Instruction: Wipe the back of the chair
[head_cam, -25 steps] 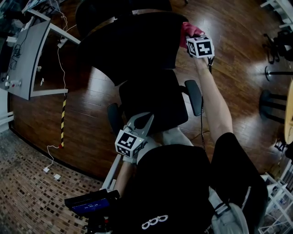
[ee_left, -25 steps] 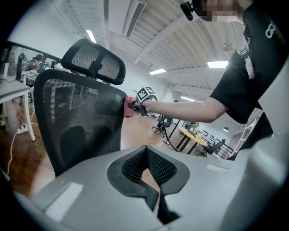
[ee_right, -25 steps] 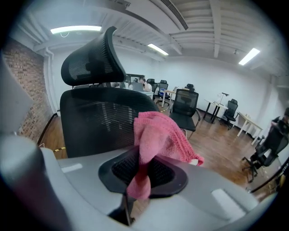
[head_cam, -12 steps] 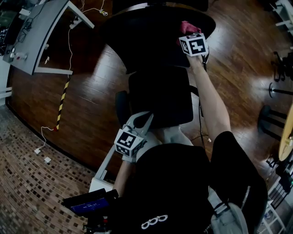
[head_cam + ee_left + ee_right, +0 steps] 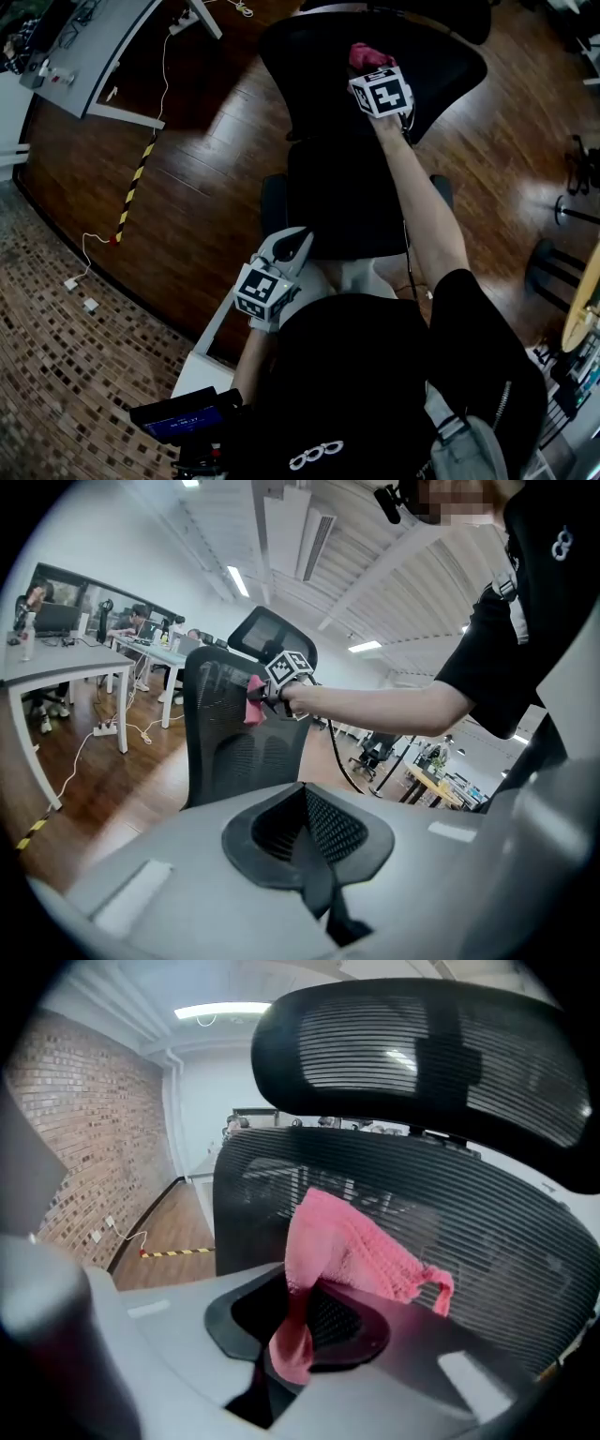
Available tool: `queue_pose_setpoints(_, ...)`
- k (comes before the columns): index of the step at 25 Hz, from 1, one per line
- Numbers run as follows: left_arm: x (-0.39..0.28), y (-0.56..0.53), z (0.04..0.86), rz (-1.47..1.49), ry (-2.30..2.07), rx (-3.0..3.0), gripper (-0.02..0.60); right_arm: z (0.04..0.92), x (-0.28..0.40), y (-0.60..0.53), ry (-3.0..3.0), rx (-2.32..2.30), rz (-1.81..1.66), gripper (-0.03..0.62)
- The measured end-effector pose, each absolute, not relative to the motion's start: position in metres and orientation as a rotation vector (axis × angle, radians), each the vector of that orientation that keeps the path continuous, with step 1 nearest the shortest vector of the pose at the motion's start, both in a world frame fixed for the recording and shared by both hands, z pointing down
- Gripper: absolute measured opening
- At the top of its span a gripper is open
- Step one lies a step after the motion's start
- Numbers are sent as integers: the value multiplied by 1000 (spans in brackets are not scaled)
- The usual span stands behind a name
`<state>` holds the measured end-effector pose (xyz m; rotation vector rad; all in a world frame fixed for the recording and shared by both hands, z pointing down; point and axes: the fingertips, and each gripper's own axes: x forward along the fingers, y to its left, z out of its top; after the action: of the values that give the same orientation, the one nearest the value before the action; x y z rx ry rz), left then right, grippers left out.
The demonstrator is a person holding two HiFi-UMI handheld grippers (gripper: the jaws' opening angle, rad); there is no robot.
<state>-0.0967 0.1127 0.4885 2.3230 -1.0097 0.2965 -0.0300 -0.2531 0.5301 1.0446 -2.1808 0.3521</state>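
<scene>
Floorboards [image 5: 206,159] lie bare on both sides of the chair [image 5: 342,206] in the head view, widest at the left of the frame between the chair and the grey desk [image 5: 94,56] in the upper left corner. At the lower left the wood ends on a patch of small-tiled flooring [image 5: 56,375].

The chair back [image 5: 300,75] fills the upper middle of the frame, its curved rim free all round. The right gripper [image 5: 298,1321] is pinching a pink cloth [image 5: 352,1246]; the cloth lies against the ribbed mesh of the chair back, below the headrest [image 5: 422,1044]. The person's right arm [image 5: 422,206] stretches over the seat to reach it. The left gripper [image 5: 314,855] hangs low, near the person's body and well apart from the chair back, its jaws pressed together with nothing between them.

A white cable [image 5: 164,66] trails down from the desk across the floor, and a yellow-and-black tape strip [image 5: 131,197] runs along the boards left of the chair. Dark stand bases [image 5: 572,206] sit at the right edge, with a round table rim [image 5: 581,300] below them. In the left gripper view more desks, with people seated at them, stand far behind the chair.

Count: one chair with two armrests [image 5: 274,202], one cloth, two grippers, one tape strip.
</scene>
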Motion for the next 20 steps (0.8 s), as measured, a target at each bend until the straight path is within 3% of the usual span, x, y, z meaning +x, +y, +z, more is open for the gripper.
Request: queue_pose_setpoints(20,-178,133,511,299,-1105,2250,-11,554,-212,-200,-2355,717,303,51)
